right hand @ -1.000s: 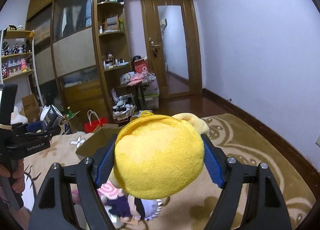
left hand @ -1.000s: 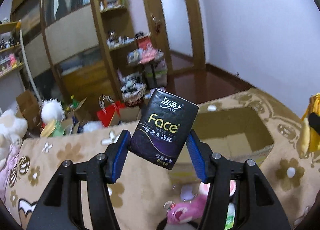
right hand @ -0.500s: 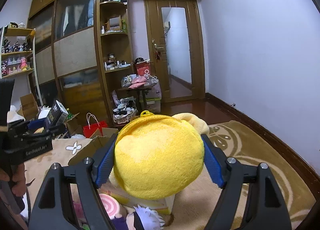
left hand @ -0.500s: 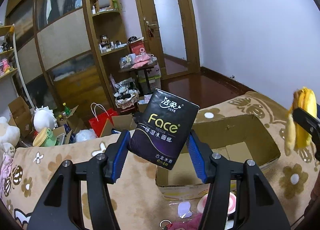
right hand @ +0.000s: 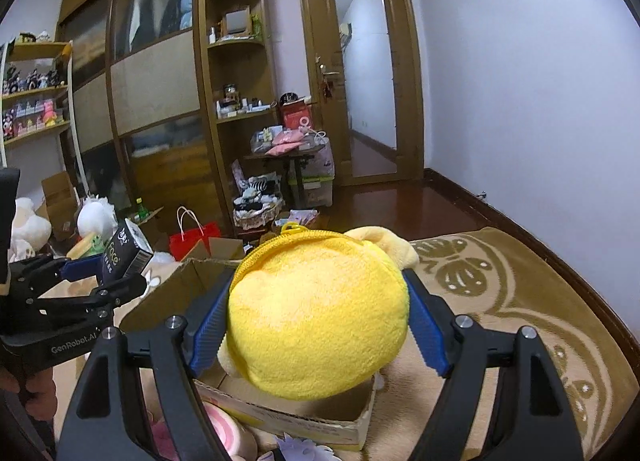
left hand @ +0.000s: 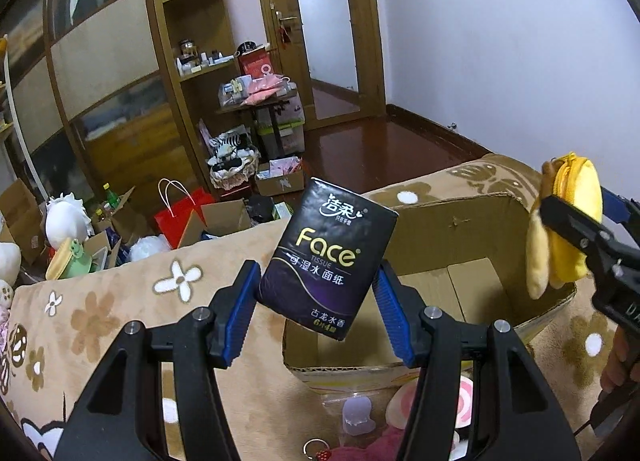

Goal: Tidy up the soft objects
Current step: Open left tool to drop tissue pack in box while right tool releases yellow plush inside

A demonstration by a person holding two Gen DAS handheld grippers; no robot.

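Left fingers [left hand: 316, 297] pinch tissue pack [left hand: 326, 257]; right fingers [right hand: 316, 325] squeeze yellow plush [right hand: 320, 317]. Both poised over open cardboard box [left hand: 448, 237], probably for dropping in.

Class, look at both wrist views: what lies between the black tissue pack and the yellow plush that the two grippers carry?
Between the tissue pack and the yellow plush lies the open cardboard box, seen best in the left wrist view.
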